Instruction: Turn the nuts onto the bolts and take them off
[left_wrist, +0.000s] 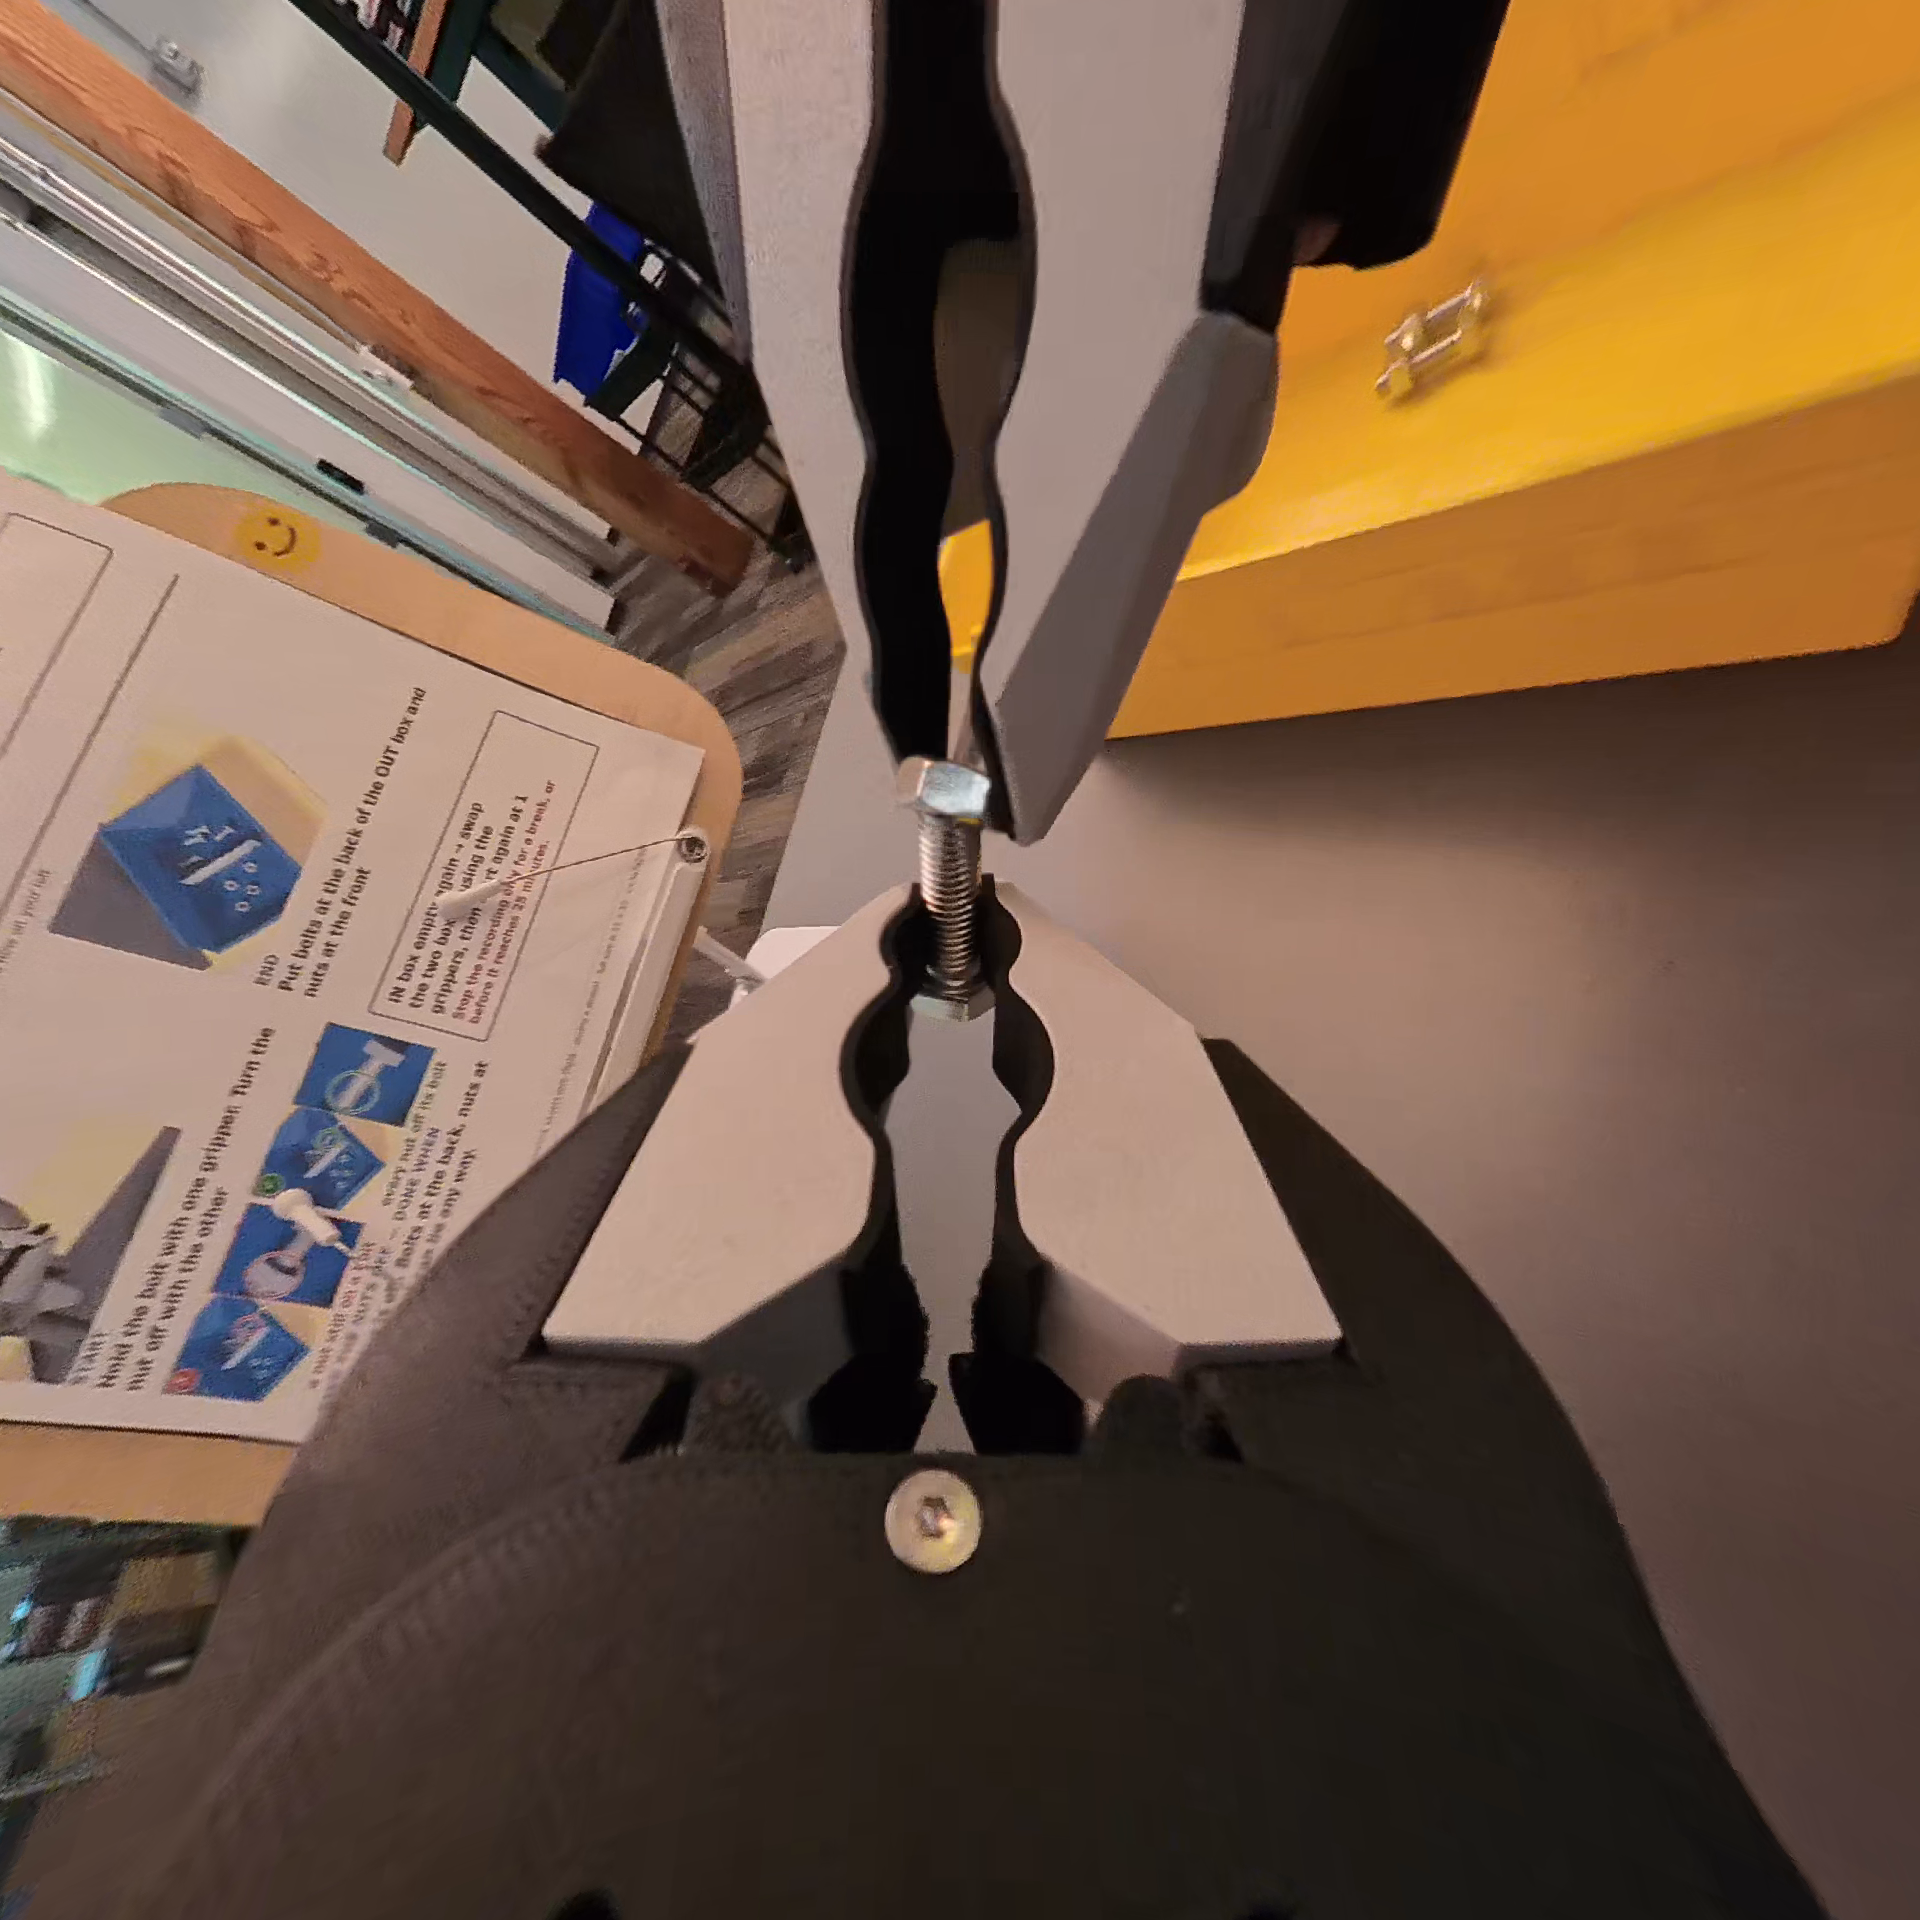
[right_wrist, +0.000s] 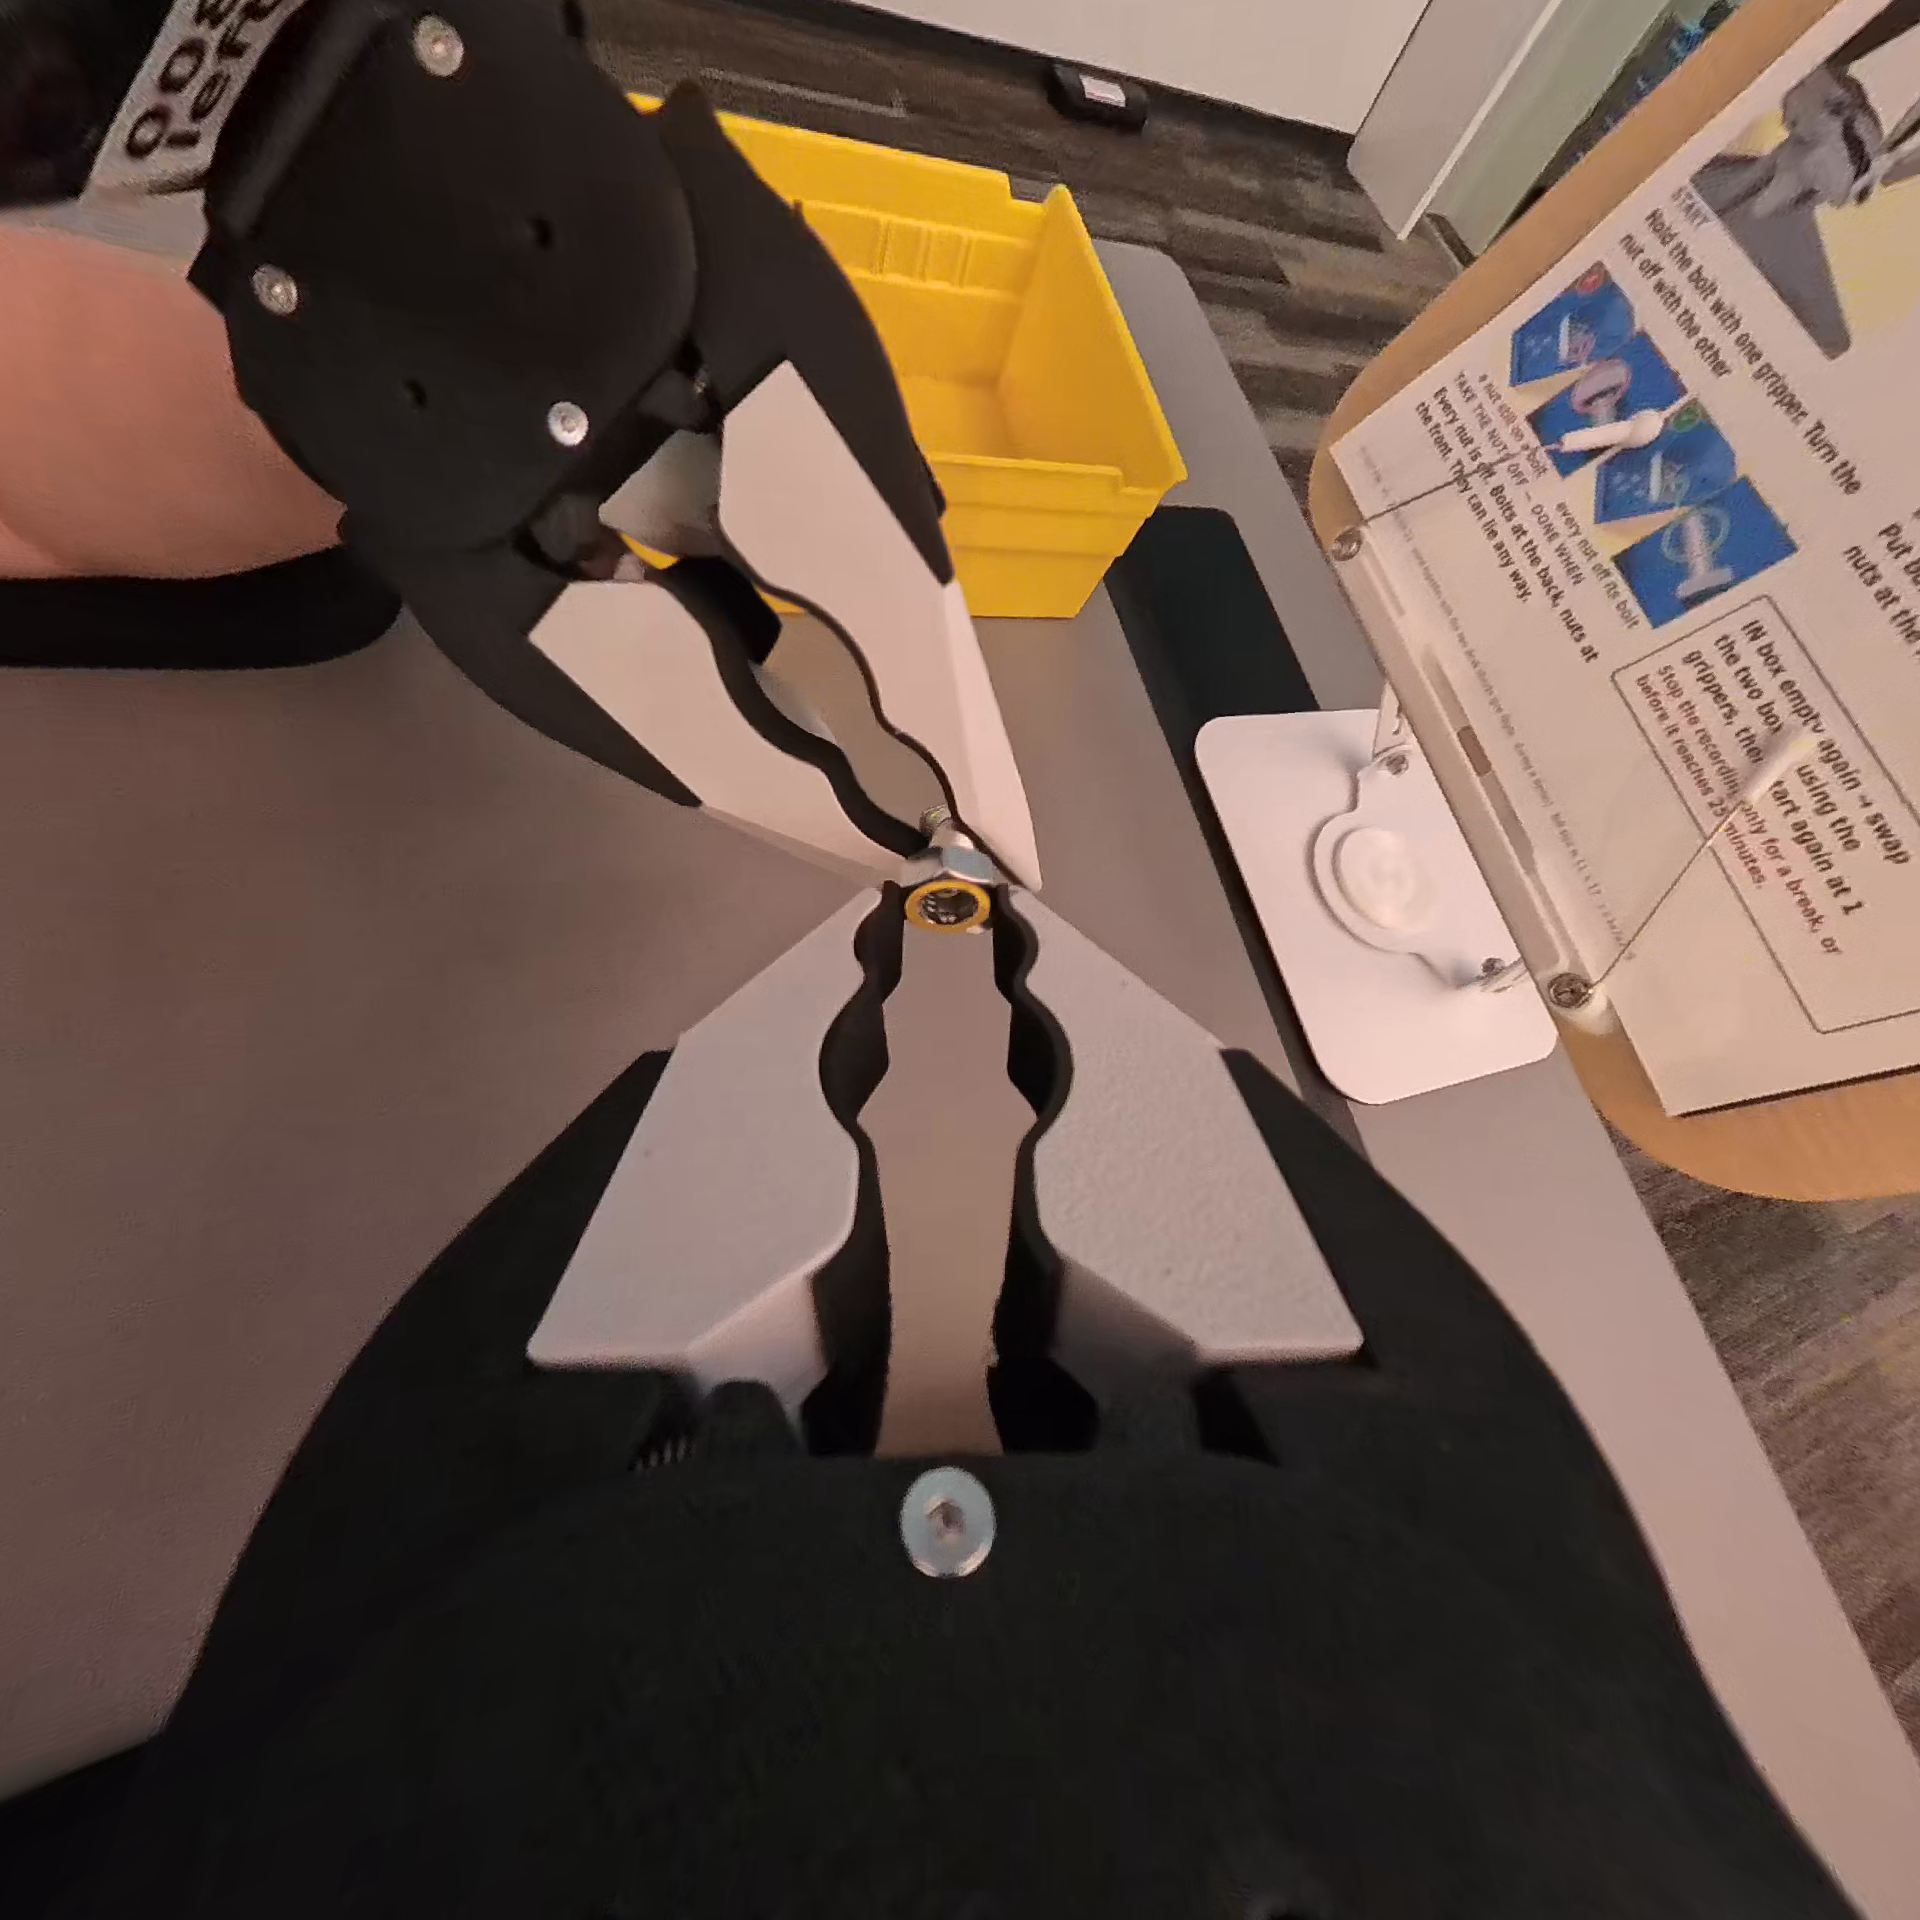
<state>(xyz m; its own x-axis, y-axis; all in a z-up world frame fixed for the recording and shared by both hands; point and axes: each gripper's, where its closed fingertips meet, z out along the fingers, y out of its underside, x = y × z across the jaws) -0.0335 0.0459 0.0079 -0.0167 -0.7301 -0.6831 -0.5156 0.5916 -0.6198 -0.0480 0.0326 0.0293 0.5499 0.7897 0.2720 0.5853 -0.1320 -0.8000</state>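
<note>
Bolt (left_wrist: 945, 883): small, stiff, slick steel | your left hand-held gripper (left_wrist: 948, 940) clamps shank above nut (left_wrist: 943, 1004) | right hand-held gripper (right_wrist: 948, 906) pinches head | grip flats, not threads.

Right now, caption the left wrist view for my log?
Left gripper clamps the nut on a bolt whose head the right gripper pinches, above a grey table near a yellow bin.

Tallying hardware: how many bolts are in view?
2: one bolt held between the left gripper and right gripper; another bolt lying in the yellow bin. More may be hidden.
</note>
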